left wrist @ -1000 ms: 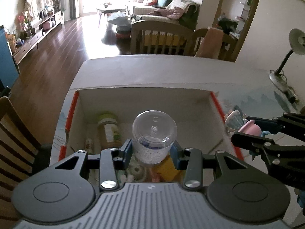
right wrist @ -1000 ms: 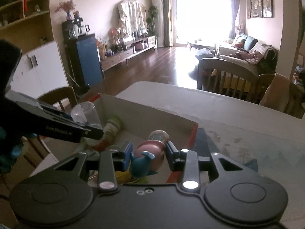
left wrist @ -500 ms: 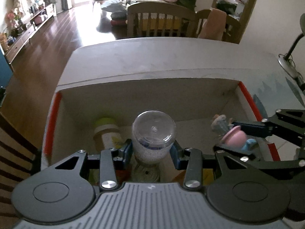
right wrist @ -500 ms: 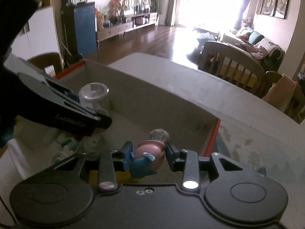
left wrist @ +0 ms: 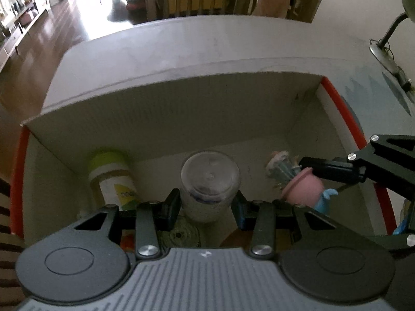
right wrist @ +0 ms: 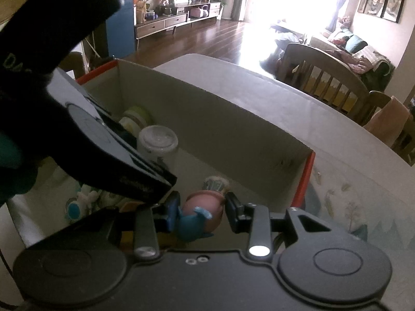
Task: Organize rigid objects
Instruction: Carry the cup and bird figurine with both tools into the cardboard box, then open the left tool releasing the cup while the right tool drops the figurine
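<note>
Left gripper (left wrist: 207,206) is clamped on the clear plastic jar (left wrist: 210,181), pads pressing its sides just below the domed lid, the jar hanging inside the cardboard box (left wrist: 171,108) at the centre of the left wrist view. It looks light and stiff but smooth-walled, so I'd say gripping the ribbed waist beats gripping the slick lid. At nine o'clock of it a green-capped bottle (left wrist: 110,178) lies by the box wall; at three o'clock the pink toy figure (left wrist: 304,188) comes in. Over to the right wrist view: right gripper (right wrist: 202,213) is closed on that pink toy figure (right wrist: 203,208), low over the box floor, near the red-edged wall. Rounded, hard and small, it could twist, so hold it across the belly.
</note>
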`<state>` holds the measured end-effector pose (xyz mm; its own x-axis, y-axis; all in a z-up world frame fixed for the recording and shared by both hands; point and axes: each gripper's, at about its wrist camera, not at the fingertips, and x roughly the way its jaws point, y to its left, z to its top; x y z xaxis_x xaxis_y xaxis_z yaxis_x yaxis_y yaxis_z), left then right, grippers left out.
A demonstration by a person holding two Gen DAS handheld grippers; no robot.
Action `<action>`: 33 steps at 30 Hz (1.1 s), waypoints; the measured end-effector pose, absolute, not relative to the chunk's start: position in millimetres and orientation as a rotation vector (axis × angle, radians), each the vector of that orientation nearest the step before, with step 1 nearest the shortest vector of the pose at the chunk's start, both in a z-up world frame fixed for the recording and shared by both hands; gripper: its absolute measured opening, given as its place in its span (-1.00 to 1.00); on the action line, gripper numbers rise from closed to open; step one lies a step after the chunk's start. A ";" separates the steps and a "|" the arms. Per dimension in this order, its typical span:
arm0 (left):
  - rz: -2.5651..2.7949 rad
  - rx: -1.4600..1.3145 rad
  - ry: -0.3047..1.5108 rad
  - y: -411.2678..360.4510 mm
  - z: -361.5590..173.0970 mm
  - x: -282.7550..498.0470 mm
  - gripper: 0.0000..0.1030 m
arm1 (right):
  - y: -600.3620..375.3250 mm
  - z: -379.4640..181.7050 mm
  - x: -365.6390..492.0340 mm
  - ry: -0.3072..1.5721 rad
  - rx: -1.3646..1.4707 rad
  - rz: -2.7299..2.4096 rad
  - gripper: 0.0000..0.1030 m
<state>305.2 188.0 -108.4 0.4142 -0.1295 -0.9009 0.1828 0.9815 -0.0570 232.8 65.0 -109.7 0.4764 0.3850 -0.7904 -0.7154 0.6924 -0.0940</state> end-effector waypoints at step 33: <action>-0.169 -0.010 0.895 201.4 -33.2 212.5 0.02 | 9.5 -43.3 185.8 0.728 -0.207 0.743 0.06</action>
<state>212.5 201.4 -33.2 0.6135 -0.1506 -0.7752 0.1423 0.9867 -0.0791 185.8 9.5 -43.3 0.5078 0.5430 -0.6688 -0.6801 0.7292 0.0757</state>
